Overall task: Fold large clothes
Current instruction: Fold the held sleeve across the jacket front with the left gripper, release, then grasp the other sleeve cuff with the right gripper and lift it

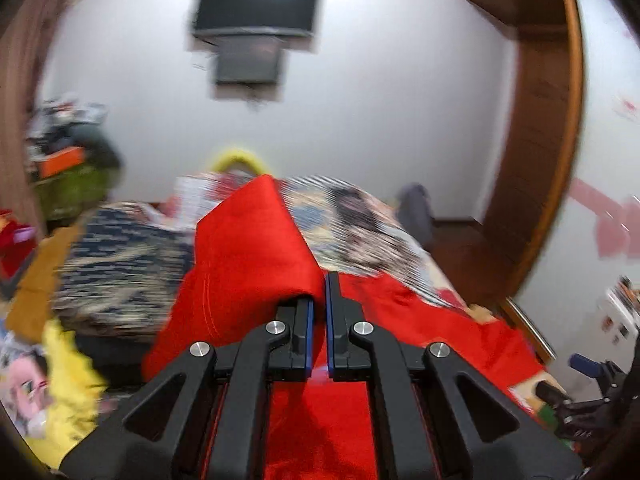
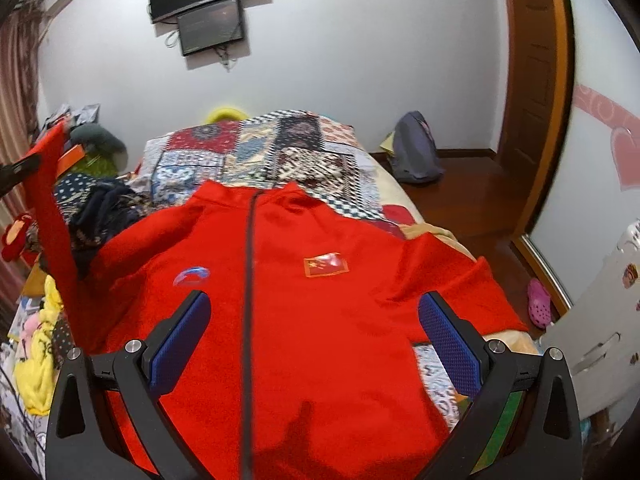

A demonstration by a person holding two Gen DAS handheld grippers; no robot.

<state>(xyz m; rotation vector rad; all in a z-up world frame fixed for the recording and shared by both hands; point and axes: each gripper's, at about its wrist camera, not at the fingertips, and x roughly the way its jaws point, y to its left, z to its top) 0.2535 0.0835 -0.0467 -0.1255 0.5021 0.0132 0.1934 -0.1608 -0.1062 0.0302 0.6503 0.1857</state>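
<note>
Bright, even indoor light fills both fisheye views, which curve strongly and darken at the corners; the left wrist view is smeared with motion blur, with ceiling-light glare on the wall-mounted screen at upper centre.

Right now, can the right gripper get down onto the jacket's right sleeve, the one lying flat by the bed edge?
Probably yes. The right gripper hangs open above the red jacket, and that sleeve lies flat and uncovered beside its right finger. The left gripper, shut on the other sleeve, is off to the far side.
</note>
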